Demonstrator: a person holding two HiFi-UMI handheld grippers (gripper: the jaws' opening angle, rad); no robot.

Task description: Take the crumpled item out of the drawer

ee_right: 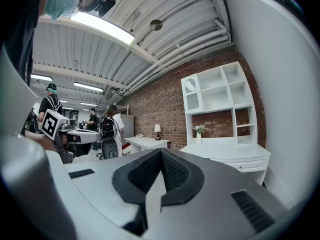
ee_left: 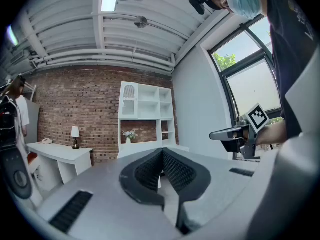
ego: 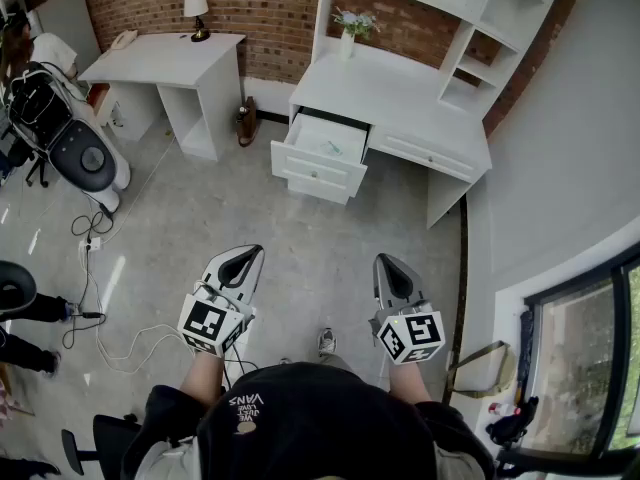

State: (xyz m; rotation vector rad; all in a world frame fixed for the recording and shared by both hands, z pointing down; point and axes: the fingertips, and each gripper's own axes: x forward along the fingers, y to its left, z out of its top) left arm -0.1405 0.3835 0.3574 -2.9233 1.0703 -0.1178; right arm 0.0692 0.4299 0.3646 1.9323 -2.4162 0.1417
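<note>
An open white drawer juts from the left side of the white desk far ahead in the head view. A pale, bluish crumpled item lies inside it. My left gripper and right gripper are held low near the person's body, well short of the desk. Both are shut with nothing between the jaws. The left gripper view shows shut pads pointing toward the desk's shelf unit. In the right gripper view the shut pads face the desk.
A second white desk with a lamp stands at the back left. A vase of flowers sits on the drawer desk. Cables trail on the grey floor at left. A chair with a bag stands left. People stand in the background.
</note>
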